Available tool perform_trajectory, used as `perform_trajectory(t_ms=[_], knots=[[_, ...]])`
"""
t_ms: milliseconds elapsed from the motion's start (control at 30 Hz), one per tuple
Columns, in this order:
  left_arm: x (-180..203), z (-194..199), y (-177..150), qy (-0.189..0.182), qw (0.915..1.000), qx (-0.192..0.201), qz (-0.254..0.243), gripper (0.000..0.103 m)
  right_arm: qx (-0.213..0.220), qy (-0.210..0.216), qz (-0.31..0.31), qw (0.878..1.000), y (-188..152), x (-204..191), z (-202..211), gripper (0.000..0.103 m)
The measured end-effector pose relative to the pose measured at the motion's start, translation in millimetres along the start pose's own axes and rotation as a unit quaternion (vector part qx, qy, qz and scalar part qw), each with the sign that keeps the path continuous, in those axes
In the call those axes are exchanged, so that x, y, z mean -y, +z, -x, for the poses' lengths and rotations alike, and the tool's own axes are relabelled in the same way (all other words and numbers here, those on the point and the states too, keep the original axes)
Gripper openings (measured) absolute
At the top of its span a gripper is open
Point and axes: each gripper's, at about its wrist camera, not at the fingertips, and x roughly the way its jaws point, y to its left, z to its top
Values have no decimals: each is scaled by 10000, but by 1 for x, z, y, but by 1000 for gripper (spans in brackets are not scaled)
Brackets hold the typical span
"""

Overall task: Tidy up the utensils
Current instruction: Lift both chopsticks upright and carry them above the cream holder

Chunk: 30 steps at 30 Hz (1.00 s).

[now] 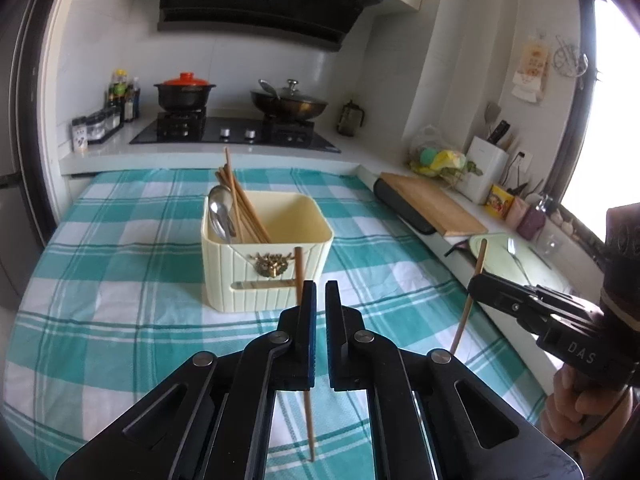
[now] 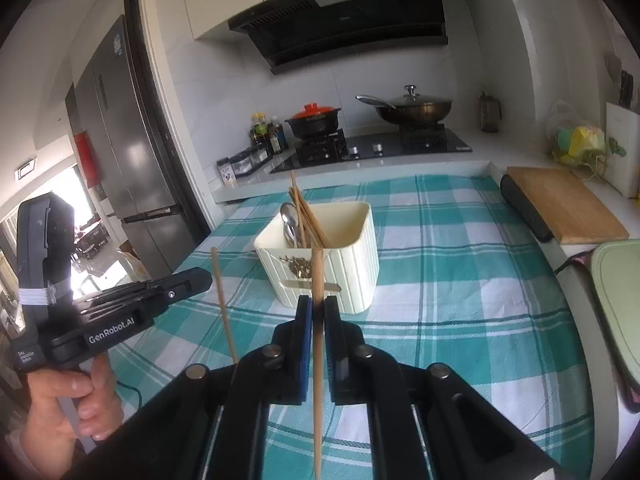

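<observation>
A cream ribbed plastic utensil box (image 1: 266,276) with a brass ornament on its front stands upright on the teal-and-white checked cloth (image 1: 120,280). In its left part, several brown wooden chopsticks (image 1: 240,204) lean together, tips rising above the rim, beside silver metal spoons (image 1: 220,212) standing bowl-up. Two more chopsticks are outside the box, both held near upright: one thin brown wooden chopstick (image 1: 304,356) and one lighter wooden chopstick (image 2: 318,360), each in front of the box.
</observation>
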Motion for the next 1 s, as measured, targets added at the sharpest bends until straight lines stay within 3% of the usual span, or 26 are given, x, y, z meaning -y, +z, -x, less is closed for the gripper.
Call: perform_trajectory(t_ms=[200, 267, 367, 400, 467, 533, 667, 800, 833, 900, 1000], knots=[[0, 17, 12, -47, 9996, 262, -89, 0, 422, -116, 247, 9987, 11, -17, 19, 6], [-4, 16, 11, -15, 9998, 184, -97, 0, 430, -101, 232, 9988, 14, -18, 19, 6], [-13, 0, 3, -22, 9997, -245, -31, 3, 432, -106, 177, 9989, 15, -16, 22, 6], [-17, -14, -2, -5, 9987, -516, -28, 7, 437, -110, 169, 9988, 15, -16, 23, 6], [-26, -43, -16, 154, 9947, -1020, 48, 41, 426, -108, 152, 9989, 14, -16, 24, 6], [-34, -74, -32, 331, 9892, -1417, 147, 47, 383, -109, 126, 9991, 12, -14, 23, 6], [-45, -138, -58, 786, 9747, -2089, 139, 41, 312, -96, 75, 9994, 4, -11, 23, 6], [-49, -187, -77, 1164, 9593, -2569, 122, 39, 258, -94, -4, 9996, -3, -5, 25, 6], [-49, -194, -80, 1243, 9564, -2643, 86, 35, 240, -96, -34, 9997, -5, -3, 25, 6], [-40, -198, -82, 1370, 9576, -2524, -234, 7, 204, -113, -65, 9997, -8, 0, 26, 6], [-36, -194, -81, 1196, 9617, -2457, -228, 3, 149, -149, -114, 9997, -13, 6, 26, 6]])
